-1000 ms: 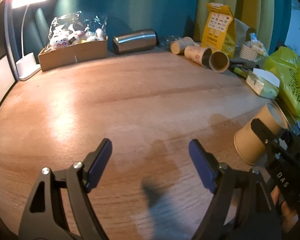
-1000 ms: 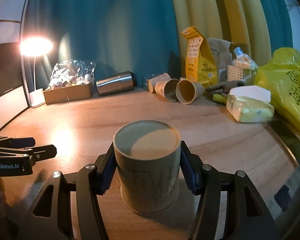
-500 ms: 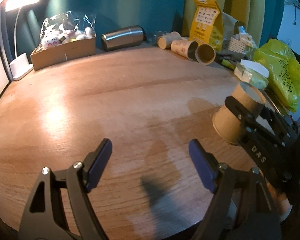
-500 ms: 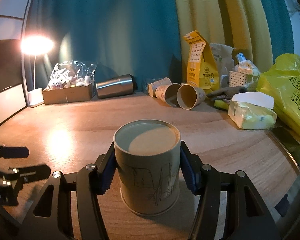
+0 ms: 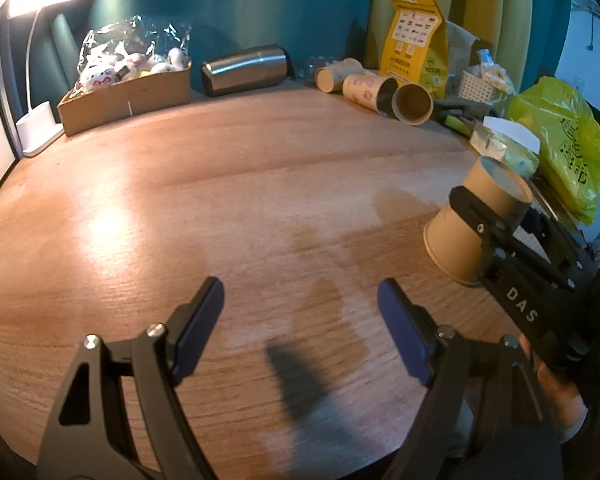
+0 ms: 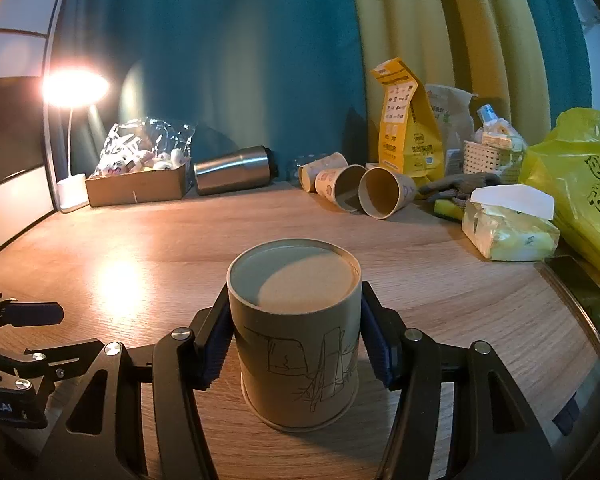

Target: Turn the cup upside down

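A brown paper cup (image 6: 296, 332) with a line drawing stands upside down, base up, rim on or just above the wooden table (image 6: 440, 272). My right gripper (image 6: 296, 344) is shut on its sides with blue pads. The cup (image 5: 472, 224) also shows in the left wrist view at the right, tilted by the lens, held by the right gripper (image 5: 484, 236). My left gripper (image 5: 300, 320) is open and empty, low over the near table edge, left of the cup.
Along the back stand a lamp (image 6: 74, 88), a cardboard box of wrapped items (image 6: 140, 180), a lying steel tumbler (image 6: 232, 170), three lying paper cups (image 6: 356, 188), a yellow bag (image 6: 404, 120), a tissue pack (image 6: 508, 224) and a yellow plastic bag (image 6: 580, 184).
The right gripper with the cup has shifted slightly relative to the left gripper. The cup stays base up in the same grip. The left gripper stays open.
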`<state>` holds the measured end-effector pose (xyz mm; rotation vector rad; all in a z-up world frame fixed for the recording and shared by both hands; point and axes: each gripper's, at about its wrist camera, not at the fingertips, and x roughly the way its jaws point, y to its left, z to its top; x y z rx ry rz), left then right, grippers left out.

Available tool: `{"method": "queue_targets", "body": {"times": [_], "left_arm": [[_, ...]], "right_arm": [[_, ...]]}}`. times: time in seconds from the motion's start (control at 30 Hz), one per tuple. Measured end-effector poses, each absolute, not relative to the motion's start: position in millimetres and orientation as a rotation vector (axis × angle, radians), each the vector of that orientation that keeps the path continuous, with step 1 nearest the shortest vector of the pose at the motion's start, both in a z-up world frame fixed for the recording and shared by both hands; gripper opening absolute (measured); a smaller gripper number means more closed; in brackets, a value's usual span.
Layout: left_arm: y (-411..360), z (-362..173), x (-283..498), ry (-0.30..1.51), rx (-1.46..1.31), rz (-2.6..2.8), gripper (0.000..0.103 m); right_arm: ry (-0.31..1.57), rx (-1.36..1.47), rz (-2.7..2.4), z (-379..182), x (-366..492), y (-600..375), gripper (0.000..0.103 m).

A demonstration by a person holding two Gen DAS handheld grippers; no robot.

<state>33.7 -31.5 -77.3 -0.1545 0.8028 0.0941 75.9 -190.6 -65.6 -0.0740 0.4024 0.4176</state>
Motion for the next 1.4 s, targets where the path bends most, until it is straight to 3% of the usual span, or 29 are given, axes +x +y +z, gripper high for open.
{"method": "queue_targets", "body": {"times": [0.13,0.23,0.8,1.4], "left_arm": [[-32.2,-74.8,33.9,0.799,-0.149,0.095,0.081],[-32.6,-69.1,31.7,0.787,-0.145,0.1,0.081],[-44.1,-21.3,-14.7,0.697,-0.142,0.088,0.081],[-68.5,6.9,-51.3,0.654,-0.095,0.065,0.081]], "right_arm": [[0.439,-0.05,0.441,-64.9,79.6,-192.5,0.064],[0.445,-0.04,0.448,-58.8,75.9,-194.7,0.078],[0.472,-0.052,0.428,12.6,13.8,-218.0,0.079],[0.543,-0.044,0.412,32.9,-19.9,-238.0,0.08]]}}
